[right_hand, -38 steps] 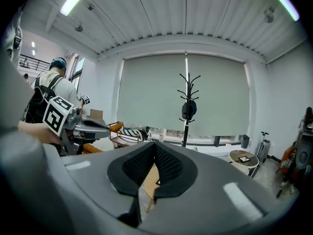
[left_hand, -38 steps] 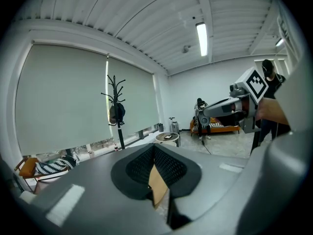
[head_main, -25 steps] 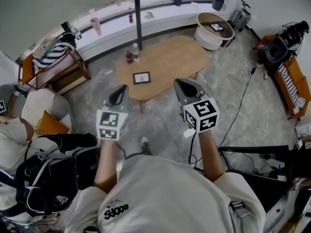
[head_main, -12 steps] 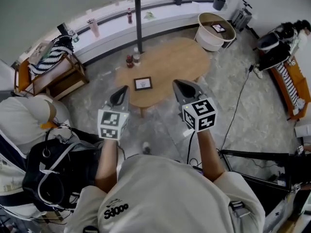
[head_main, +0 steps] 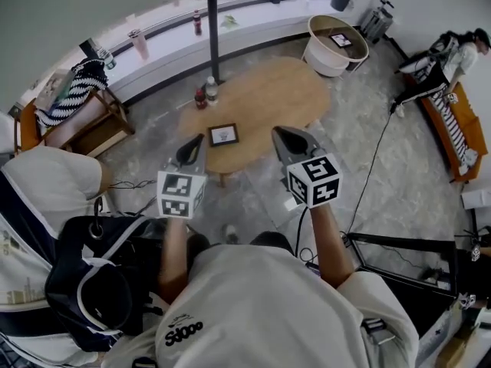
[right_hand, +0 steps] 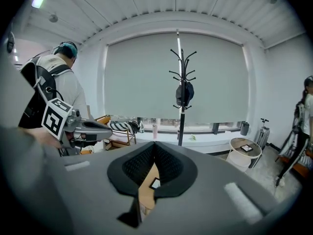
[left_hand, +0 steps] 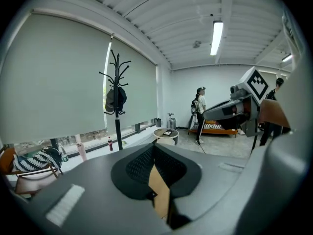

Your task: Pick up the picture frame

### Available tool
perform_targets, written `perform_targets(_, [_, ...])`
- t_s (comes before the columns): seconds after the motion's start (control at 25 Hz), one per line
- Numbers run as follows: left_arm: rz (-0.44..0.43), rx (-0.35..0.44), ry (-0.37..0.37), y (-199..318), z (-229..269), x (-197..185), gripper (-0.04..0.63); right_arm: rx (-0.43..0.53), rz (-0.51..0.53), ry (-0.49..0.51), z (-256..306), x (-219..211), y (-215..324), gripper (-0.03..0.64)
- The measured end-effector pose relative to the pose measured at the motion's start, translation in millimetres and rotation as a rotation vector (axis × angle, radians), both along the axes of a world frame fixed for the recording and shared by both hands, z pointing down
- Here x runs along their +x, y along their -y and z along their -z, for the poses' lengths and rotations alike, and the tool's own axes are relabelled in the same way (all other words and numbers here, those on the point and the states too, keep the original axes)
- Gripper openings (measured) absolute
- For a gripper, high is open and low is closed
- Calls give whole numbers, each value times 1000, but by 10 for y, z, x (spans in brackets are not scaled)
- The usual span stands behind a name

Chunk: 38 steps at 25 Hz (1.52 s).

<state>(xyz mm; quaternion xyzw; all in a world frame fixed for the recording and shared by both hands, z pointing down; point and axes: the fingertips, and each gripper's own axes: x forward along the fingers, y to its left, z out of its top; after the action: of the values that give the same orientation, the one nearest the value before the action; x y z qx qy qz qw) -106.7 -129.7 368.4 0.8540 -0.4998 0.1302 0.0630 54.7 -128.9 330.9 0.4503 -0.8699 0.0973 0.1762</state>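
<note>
Soft even daylight, lit ceiling lamp [left_hand: 216, 37] (left gripper view), fisheye-bent edges, dark vignetted corners

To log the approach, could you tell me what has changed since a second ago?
The left gripper and right gripper have advanced toward the table, so the picture frame lies nearer their tips. The bystander at the left has shifted. Nothing was grasped or released: the frame stays flat on the table, jaws shut.

The picture frame [head_main: 223, 134] is lying on the surface [head_main: 276, 98], toward its near left end. Two bottles [head_main: 205, 93] are standing at the surface's far left edge, with the coat stand [head_main: 212, 37] standing just behind them. A round side table [head_main: 326, 61] is sitting beyond the surface's far right end. The left gripper [head_main: 192, 149] and right gripper [head_main: 285, 137] are hovering at the surface's near side, one on each side of the frame.
</note>
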Motion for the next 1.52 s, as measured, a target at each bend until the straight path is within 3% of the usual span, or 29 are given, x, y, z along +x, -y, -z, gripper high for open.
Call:
perform_targets(0.2, [13, -50, -22, 200, -167, -136, 11, -36, 4, -5, -133, -164, 254, 3])
perform_targets(0.72, [223, -212, -40, 461, -871, -386, 11, -131, 112, 5, -675, -179, 1005, 3])
perform_targets(1.0, [235, -285, -42, 1008, -1208, -384, 11, -221, 109, 3, -1109, -143, 1468, 4])
perform_targets(1.52, [249, -470, -29, 1794, -2378, -291, 11, -424, 114, 14, -2310, -229, 2267, 13])
